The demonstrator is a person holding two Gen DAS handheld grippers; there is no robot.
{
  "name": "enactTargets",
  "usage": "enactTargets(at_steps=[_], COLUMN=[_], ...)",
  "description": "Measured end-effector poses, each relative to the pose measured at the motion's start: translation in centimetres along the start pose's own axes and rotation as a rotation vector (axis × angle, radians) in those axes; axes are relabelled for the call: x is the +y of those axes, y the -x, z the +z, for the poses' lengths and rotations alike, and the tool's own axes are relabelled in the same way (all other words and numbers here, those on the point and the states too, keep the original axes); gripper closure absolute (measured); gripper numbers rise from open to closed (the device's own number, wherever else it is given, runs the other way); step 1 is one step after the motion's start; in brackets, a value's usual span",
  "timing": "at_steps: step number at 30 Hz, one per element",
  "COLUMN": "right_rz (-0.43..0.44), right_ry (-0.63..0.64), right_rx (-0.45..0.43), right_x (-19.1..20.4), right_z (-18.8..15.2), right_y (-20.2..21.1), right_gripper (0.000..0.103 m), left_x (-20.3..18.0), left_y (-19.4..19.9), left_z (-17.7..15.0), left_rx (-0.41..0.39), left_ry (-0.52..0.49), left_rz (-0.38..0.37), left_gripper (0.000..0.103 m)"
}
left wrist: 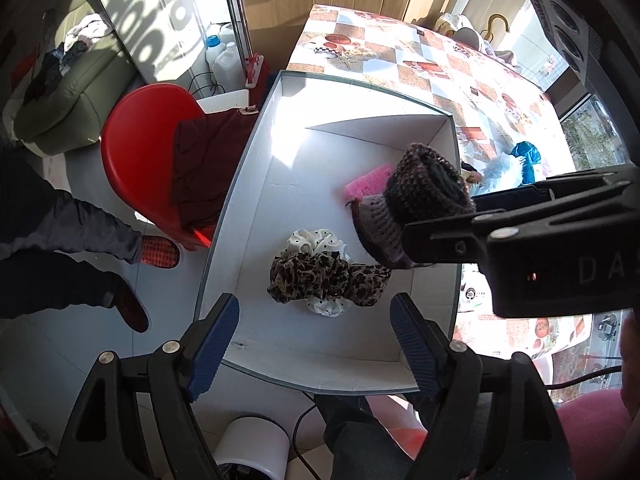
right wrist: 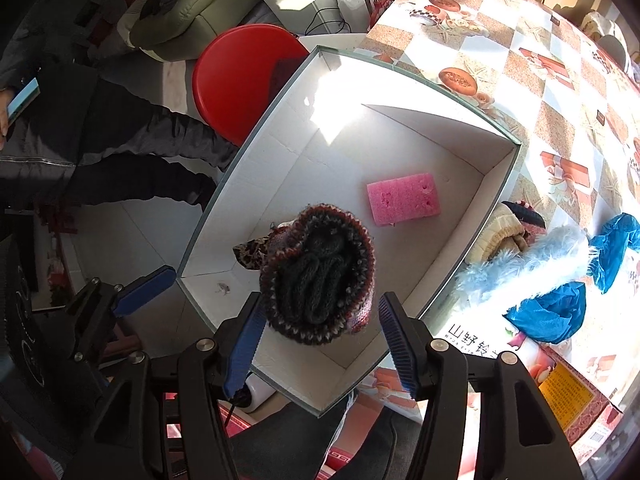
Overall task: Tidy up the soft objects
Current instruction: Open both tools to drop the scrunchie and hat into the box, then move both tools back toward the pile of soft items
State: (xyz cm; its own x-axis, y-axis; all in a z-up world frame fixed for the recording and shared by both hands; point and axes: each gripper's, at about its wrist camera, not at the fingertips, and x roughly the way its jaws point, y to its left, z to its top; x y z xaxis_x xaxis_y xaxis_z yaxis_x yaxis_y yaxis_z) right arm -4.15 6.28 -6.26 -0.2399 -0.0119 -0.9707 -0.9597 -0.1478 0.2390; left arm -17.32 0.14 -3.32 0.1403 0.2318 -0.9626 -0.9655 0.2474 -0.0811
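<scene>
Both grippers pointed steeply down over the white box [right wrist: 496, 184], which sat at the near-left corner of the bench [right wrist: 560, 92] and served as the collecting place for the soft things. The left gripper [left wrist: 314, 346] hung above the leopard scrunchie [left wrist: 324, 280] and the white dotted scrunchie [left wrist: 316, 242] lying together on the box floor near its near wall; its jaws stood well apart with nothing between them, so those pieces looked already delivered. The right gripper [right wrist: 320, 338] hovered over the knitted hat [right wrist: 320, 276], which sat between its jaws; they were spread, the pads seemingly clear of the wool, which reads as a release into the box rather than a grip. A pink sponge [right wrist: 404, 199] lay flat further in, toward the box's far-right corner. Outside the box, by its right wall, a fluffy blue item [right wrist: 520, 264], a cream knitted piece [right wrist: 502, 236] and blue crumpled cloths [right wrist: 552, 312] waited on the bench, probably next to be gathered.
</scene>
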Motion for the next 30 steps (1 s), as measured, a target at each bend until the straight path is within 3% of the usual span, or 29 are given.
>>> enactTargets(at_steps=[1,4,5,6,8,16,23,30], right_rz=[0.009,0.021,0.026,0.029,0.041,0.031,0.025,-0.063], right_ry=[-0.004,-0.009,-0.014,-0.02,-0.039,-0.123,-0.327,-0.589], right_rx=[-0.009,-0.027,-0.031,-0.03,-0.032,-0.066,-0.177,-0.263], right_x=[0.0,-0.1,-0.2,-0.3,-0.7,-2.8,-8.7,-17.6], right_z=[0.0,0.0,0.0,-0.1,-0.2,-1.3,-4.0,-10.4], right_y=[0.2,1.0,1.1,1.3,1.5,3.5,9.4,15.0], right_gripper=[0.014,0.013,0.01,0.0,0.0,0.0,0.0,0.0], left_x=[0.0,0.1,0.1,0.1,0.3,-0.2,-5.1,-13.5], left_y=[0.0,0.1,0.2,0.3,0.4,1.7,2.2,0.5], left_z=[0.0,-0.1,0.0,0.0,0.1,0.9,3.1,5.2], left_rx=[-0.002,-0.024,-0.03,-0.032,-0.043,-0.079,-0.067,-0.032], left_ry=[0.002,0.014,0.019,0.026,0.037,0.029,-0.156,-0.407], left_rz=[0.004,0.009,0.006,-0.003,-0.025,-0.119,-0.195,-0.211], left_gripper=[0.02,0.008,0.007,0.006,0.0,0.0,0.0,0.0])
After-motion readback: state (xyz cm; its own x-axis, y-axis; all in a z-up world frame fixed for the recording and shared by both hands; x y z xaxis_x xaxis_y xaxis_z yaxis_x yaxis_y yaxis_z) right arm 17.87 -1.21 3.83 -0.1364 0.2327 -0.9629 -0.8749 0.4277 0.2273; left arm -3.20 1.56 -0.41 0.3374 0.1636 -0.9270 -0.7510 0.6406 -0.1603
